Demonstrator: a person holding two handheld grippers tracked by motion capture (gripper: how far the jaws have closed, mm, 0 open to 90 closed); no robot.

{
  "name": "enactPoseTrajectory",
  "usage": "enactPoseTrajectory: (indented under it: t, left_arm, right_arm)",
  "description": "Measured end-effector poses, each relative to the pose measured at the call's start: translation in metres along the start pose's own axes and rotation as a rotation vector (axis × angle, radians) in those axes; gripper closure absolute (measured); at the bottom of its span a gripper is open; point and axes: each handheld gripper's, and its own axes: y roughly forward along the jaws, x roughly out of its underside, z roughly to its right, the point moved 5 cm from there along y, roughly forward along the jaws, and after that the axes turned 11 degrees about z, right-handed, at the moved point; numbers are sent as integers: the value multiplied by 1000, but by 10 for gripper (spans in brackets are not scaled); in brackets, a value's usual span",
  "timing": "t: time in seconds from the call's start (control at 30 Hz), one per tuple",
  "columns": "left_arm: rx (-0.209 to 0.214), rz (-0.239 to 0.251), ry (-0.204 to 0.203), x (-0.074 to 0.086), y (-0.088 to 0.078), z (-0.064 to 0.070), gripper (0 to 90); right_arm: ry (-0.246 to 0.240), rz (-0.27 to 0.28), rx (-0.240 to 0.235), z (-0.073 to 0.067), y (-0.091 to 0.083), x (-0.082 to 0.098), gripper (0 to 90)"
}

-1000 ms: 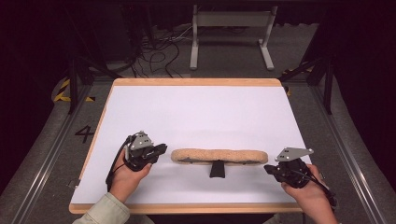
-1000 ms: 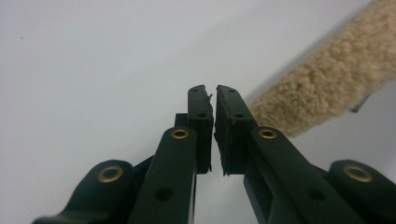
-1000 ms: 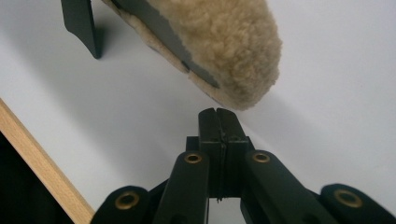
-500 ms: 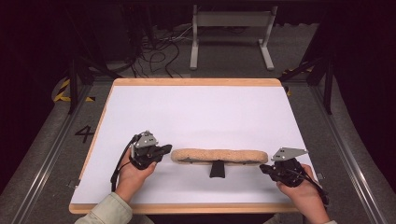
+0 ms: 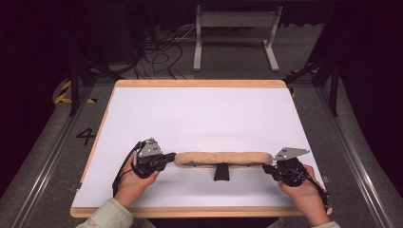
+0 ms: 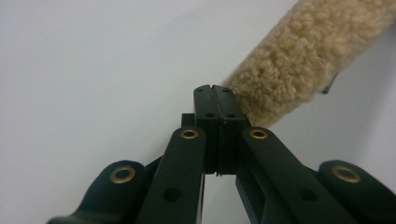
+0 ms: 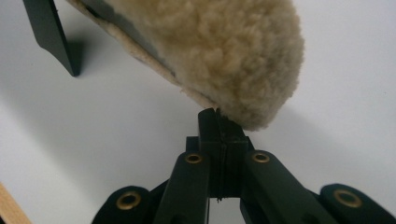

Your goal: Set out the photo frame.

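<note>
A long tan fleece pad (image 5: 222,158) lies crosswise near the front of the white table (image 5: 199,114), with a short black handle socket (image 5: 221,172) sticking out toward me. My left gripper (image 5: 170,157) is at the pad's left end, jaws shut, tips beside the fleece (image 6: 299,60). In the left gripper view the left gripper (image 6: 214,88) holds nothing that I can see. My right gripper (image 5: 266,168) is at the pad's right end. In the right gripper view the right gripper (image 7: 215,112) is shut, its tip touching the lower edge of the fleece (image 7: 219,46). The black socket (image 7: 49,32) stands behind.
The table has a wooden rim (image 5: 199,83) and wide bare white surface behind the pad. Beyond it on the floor are a white metal stand (image 5: 235,33) and loose cables (image 5: 161,47). A painted "4" (image 5: 85,136) marks the floor at left.
Both hands have moved inward along the table, bringing the shut grippers up to the two ends of the pad. The pad has not shifted.
</note>
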Motion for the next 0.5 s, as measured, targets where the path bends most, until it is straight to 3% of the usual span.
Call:
enactPoseTrajectory:
  t: [0.3, 0.5]
  left_arm:
    - [16, -10, 14, 2, -3, 7, 900]
    - [29, -18, 31, 3, -5, 13, 899]
  right_arm:
    - [35, 18, 32, 12, 16, -9, 900]
    - [28, 10, 57, 17, 30, -17, 900]
